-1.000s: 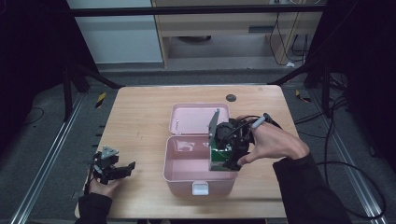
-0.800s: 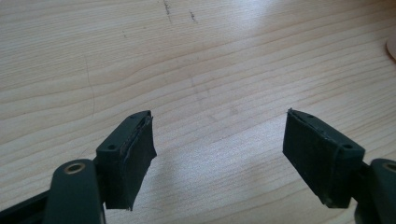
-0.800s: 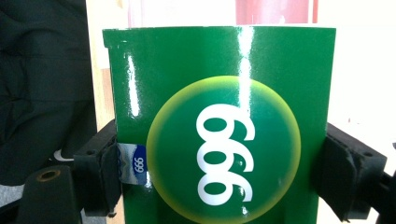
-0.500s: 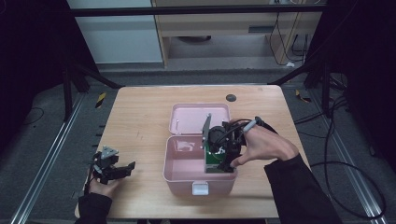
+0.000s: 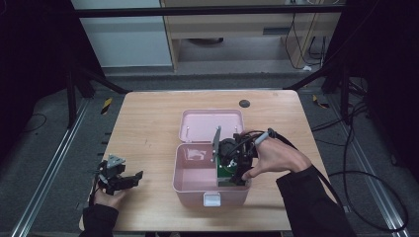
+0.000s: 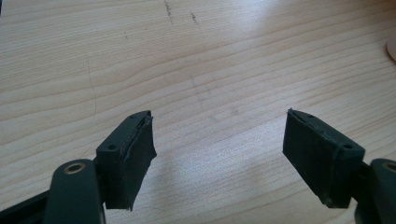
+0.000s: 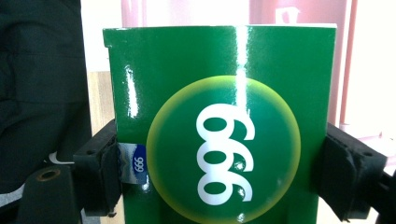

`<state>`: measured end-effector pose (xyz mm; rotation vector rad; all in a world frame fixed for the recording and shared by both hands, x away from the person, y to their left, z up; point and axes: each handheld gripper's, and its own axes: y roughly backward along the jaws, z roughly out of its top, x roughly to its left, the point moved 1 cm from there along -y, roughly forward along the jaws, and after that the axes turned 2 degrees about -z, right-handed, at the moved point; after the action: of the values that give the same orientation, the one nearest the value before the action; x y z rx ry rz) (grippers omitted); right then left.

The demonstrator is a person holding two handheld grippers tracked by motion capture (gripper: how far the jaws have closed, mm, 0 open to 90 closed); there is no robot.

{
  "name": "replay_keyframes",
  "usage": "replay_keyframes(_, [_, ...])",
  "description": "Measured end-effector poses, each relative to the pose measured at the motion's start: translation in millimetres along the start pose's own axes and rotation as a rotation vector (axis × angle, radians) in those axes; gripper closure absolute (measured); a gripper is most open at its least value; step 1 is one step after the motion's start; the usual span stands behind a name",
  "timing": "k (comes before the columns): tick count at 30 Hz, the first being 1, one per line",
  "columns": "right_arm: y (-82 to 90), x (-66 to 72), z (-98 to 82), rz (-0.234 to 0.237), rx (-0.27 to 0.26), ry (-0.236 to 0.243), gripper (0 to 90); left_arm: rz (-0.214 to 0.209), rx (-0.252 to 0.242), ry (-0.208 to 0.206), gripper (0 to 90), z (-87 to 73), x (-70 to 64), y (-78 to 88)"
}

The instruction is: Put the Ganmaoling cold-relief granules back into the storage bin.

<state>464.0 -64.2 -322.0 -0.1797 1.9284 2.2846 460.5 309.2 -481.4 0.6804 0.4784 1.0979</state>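
Pink plastic forms an open storage box [image 5: 197, 174] at the middle of a wooden table [image 5: 148, 123], its lid [image 5: 211, 124] laid back flat behind it. A green carton [image 7: 219, 126] printed with white digits in a yellow-ringed circle is pinched on both sides by the right gripper [image 5: 232, 165], which is lowered into the right end of the box. Near the table's front left corner, the left gripper [image 6: 219, 158] is held with its jaws spread wide over bare wood.
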Motion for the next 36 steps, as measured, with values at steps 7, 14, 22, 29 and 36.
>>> replay_keyframes(7, [-6.6, -0.5, -3.1, 0.008, -0.005, -0.017, 16.4, 0.001, 0.002, -0.001, 23.8, 0.1, -0.1, -0.2])
replay_keyframes(14, [-17.7, -2.3, -8.4, 0.013, -0.009, -0.024, 16.4, 0.001, 0.002, -0.001, 23.8, 0.2, -0.3, -0.5])
replay_keyframes(22, [-29.8, -2.1, -8.3, 0.019, 0.009, -0.03, 16.4, 0.001, 0.002, -0.002, 23.8, 0.4, -0.2, -0.2])
replay_keyframes(29, [-36.2, -3.0, -5.9, 0.033, 0.011, -0.03, 16.4, 0.001, 0.0, 0.0, 23.8, 0.3, 0.1, 0.2])
replay_keyframes(36, [-44.6, -3.1, -9.1, 0.047, 0.007, -0.038, 16.4, 0.002, 0.0, 0.0, 23.8, 0.4, 0.2, 0.2])
